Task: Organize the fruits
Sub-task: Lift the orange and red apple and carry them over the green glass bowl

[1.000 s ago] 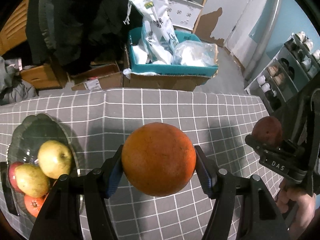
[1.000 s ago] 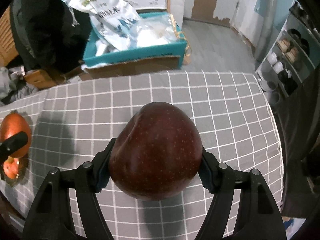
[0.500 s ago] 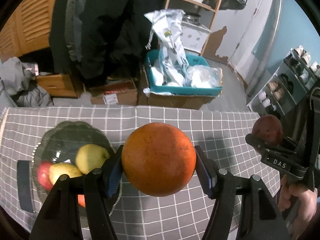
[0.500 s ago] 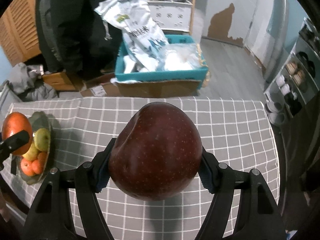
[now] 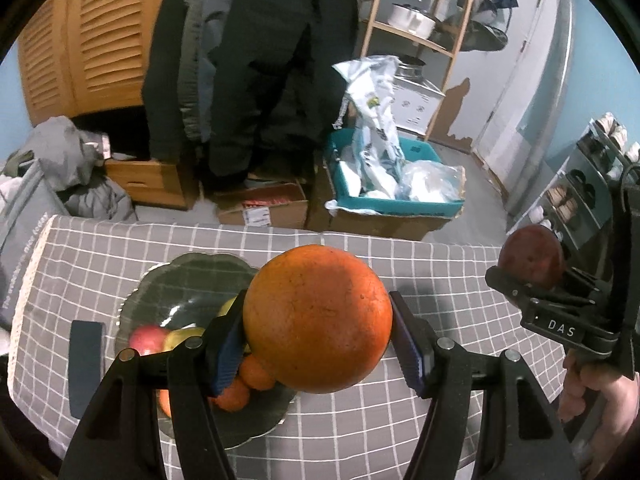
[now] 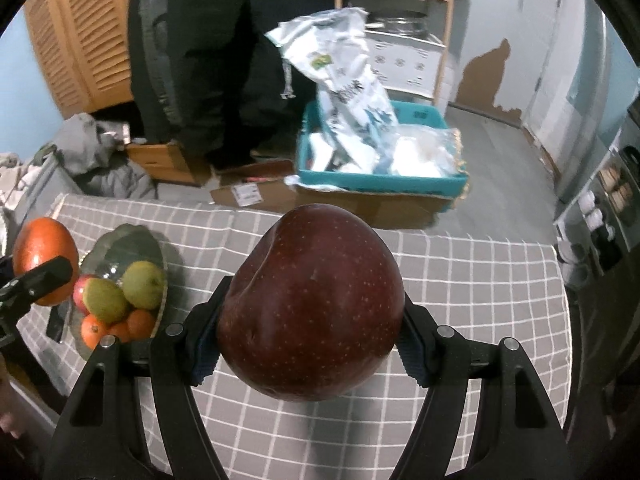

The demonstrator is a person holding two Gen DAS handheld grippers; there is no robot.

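Fruit fills both close views: the left gripper (image 5: 318, 326) is clamped on a large round orange with pebbled skin (image 5: 318, 320), and the right gripper (image 6: 310, 330) is clamped on a dark red apple with pale speckles (image 6: 312, 300), each pinched between blue finger pads and held up off the table. Just beyond and below the orange sits a dark glass bowl with a scalloped rim (image 5: 160, 280) on the grey cloth with a white grid (image 5: 440, 272); it holds two yellow-green pears, a pink-red apple and some small tangerines (heaped toward its near side). The likely risk is at the release: both fruits are round and smooth, so one let go above that heap could roll off it and over the shallow rim. Farther off, on the floor past the table edge, stands a teal crate of plastic bags (image 6: 380, 176).
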